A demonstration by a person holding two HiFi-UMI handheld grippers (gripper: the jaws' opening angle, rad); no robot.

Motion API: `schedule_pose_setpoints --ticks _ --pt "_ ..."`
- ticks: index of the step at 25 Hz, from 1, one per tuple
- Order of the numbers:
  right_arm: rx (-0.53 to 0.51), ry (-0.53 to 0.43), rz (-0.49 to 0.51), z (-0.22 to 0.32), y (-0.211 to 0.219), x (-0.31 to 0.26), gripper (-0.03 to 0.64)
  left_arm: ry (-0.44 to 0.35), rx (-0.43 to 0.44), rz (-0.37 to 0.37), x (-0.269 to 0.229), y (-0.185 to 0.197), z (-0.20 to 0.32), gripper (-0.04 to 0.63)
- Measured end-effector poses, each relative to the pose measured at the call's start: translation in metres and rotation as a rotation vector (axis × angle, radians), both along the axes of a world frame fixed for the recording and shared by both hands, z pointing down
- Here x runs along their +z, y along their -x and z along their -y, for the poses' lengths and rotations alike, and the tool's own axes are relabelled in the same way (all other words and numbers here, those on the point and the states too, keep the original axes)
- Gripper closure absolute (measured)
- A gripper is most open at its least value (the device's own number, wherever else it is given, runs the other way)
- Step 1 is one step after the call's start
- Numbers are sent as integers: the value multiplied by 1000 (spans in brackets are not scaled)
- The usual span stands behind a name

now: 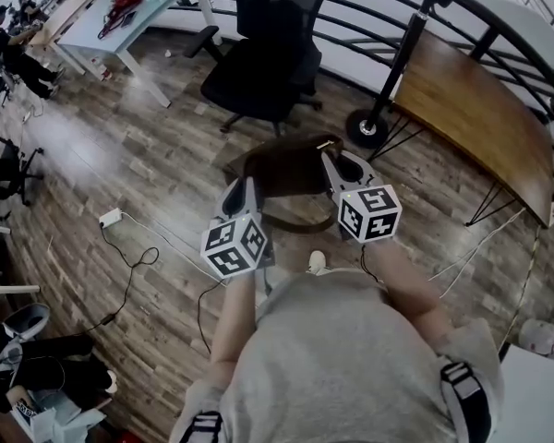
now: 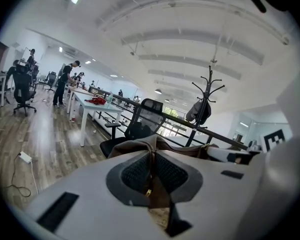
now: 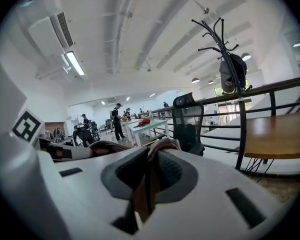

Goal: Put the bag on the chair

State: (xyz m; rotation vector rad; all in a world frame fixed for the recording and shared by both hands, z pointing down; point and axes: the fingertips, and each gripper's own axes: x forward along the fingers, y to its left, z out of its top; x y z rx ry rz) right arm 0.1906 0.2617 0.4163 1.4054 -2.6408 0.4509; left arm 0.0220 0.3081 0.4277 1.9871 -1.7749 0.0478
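Observation:
A dark brown bag [image 1: 286,166] hangs above the floor between my two grippers. My left gripper [image 1: 249,188] is shut on the bag's left edge; in the left gripper view brown material [image 2: 151,176] is pinched between the pads. At the bag's right side my right gripper [image 1: 331,162] is shut on it, and its own view shows a brown strap [image 3: 149,176] clamped in the jaws. The black office chair [image 1: 263,67] stands just beyond the bag, its seat facing me. It also shows ahead as the chair [image 2: 140,126] and the chair [image 3: 187,121].
A wooden desk [image 1: 480,118] stands right of the chair, with a coat stand base [image 1: 367,127] beside it. A black railing [image 1: 369,17] runs behind. A white table [image 1: 129,17] is far left. Cables and a power strip [image 1: 111,217] lie on the floor at left.

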Motion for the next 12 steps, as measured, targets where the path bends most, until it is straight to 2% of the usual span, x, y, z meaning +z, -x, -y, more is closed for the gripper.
schedule_pose_setpoints --ticks 3,12 --pt "-20 8 20 10 1 1 583 -10 -15 4 -1 1 11 563" --pt "-90 -14 -19 32 9 0 583 -16 -91 -27 7 10 30 563"
